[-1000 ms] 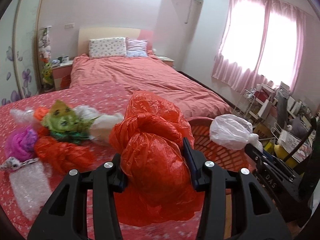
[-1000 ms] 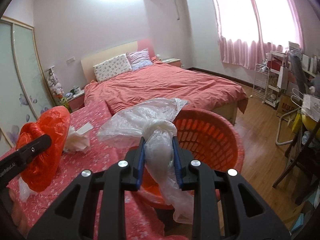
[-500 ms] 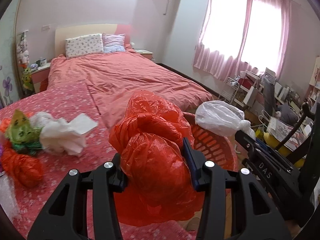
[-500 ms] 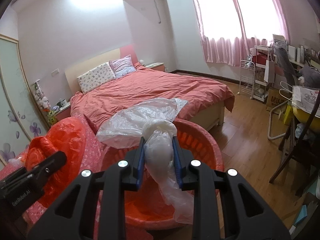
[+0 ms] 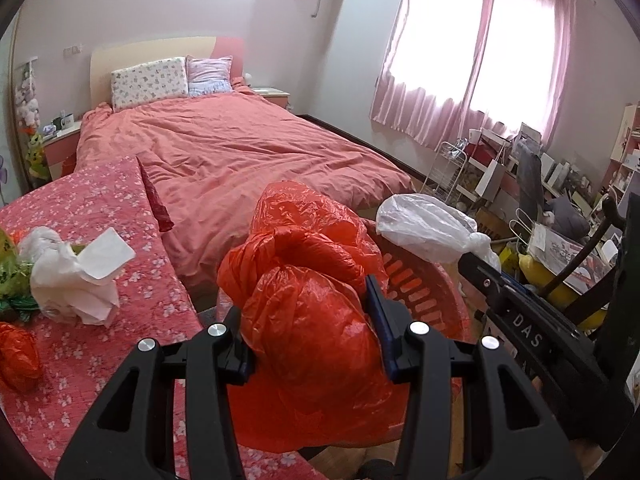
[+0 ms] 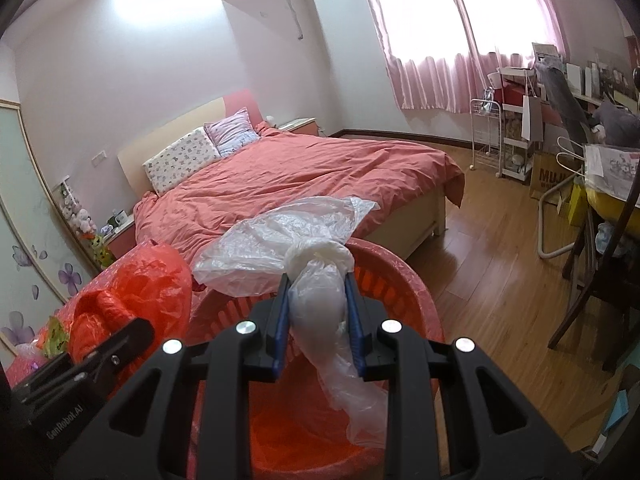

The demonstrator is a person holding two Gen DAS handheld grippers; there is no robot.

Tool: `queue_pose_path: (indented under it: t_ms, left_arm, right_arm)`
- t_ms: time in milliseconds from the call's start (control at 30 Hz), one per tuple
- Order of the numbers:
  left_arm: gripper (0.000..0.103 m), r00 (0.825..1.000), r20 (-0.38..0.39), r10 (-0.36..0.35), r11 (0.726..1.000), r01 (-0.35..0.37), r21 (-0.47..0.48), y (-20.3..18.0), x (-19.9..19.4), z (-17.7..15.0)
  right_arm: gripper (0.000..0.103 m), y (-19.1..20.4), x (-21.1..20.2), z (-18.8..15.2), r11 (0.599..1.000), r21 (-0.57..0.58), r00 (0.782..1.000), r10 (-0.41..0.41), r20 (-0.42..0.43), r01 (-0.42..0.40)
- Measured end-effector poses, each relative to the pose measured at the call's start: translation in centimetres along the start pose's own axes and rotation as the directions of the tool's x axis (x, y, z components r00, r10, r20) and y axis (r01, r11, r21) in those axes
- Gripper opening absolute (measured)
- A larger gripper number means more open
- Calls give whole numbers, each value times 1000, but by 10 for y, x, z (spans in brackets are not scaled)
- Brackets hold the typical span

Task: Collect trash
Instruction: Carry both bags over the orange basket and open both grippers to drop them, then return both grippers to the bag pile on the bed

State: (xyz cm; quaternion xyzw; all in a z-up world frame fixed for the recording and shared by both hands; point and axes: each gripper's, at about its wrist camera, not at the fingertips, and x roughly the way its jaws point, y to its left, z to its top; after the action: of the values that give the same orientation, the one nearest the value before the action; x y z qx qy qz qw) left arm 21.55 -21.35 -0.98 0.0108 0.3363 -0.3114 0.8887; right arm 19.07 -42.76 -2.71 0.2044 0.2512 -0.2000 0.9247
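Both views sit on the grippers, looking forward and downward along the fingers. Left wrist view: close over the red bag [image 5: 308,320], above the near table edge [image 5: 100,344], facing the bed [image 5: 248,160] and far window [image 5: 472,52]. Right wrist view: close over the clear bag [image 6: 316,300], directly above the orange basket [image 6: 416,292], floor at right. Shared: bed, window, basket, both bags, each other's gripper.

L gripper [image 5: 310,312]: black two-finger, jaws clamped on crumpled red plastic bag [image 5: 304,300], tilted down. R gripper [image 6: 318,304]: same, pinching knotted clear plastic bag [image 6: 316,300].
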Motion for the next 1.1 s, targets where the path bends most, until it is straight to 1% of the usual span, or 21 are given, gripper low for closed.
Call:
queue_pose_path:
  t_ms: [67,133,167,200,300,400,467,533,633,700,867,967,1100]
  left_arm:
    - [47,1000,-7,-3,1000,3,-1,-1,3,0]
    - [48,1000,-10,3,1000,-3,-1,-2,7,-1]
    - [50,1000,-11,6,1000,-6,-3,-2,8,-1]
    - [55,1000,-16,7,1000,-7,-7,-1,9,-2]
    - [62,1000,-26,9,1000,-10,-17,2,12,-4]
    - [67,999,-36,14,1000,-14,-22,5,13,-6]
    - [68,999,-41,23,999,-24,-28,7,13,-8]
    - [68,998,-46,31,999,-32,-37,10,11,-9]
    - [70,998,-45,49,998,-51,-45,17,7,-12]
    - [72,997,-38,64,997,-66,-49,21,1,-13]
    - [74,993,-20,116,991,-117,-61,38,-14,-18]
    - [75,989,-12,147,986,-147,-72,50,-24,-19]
    - [76,977,6,214,974,-213,-79,71,-43,-25]
  right_arm:
    - [26,-1,2,2,1000,10,1000,2,-2,-2]
    - [29,-2,6,3,1000,23,1000,10,-4,-10]
    - [30,-4,7,4,1000,27,1000,15,-4,-14]
    - [30,-5,7,3,999,29,1000,17,-4,-17]
    - [37,-6,10,2,999,34,1000,25,-9,-25]
    - [43,-8,14,2,999,38,999,29,-19,-28]
    - [46,-8,14,0,999,38,999,26,-23,-25]
    - [52,-8,13,-3,999,31,1000,19,-22,-18]
    - [59,-5,11,-4,1000,0,1000,5,-11,-5]
    - [62,0,9,-6,1000,-27,1000,-1,-9,0]
    - [68,16,6,-10,996,-89,1000,4,-11,-5]
    - [72,37,4,-14,990,-140,1000,25,-15,-27]
    - [75,64,1,-21,978,-192,997,75,-35,-80]
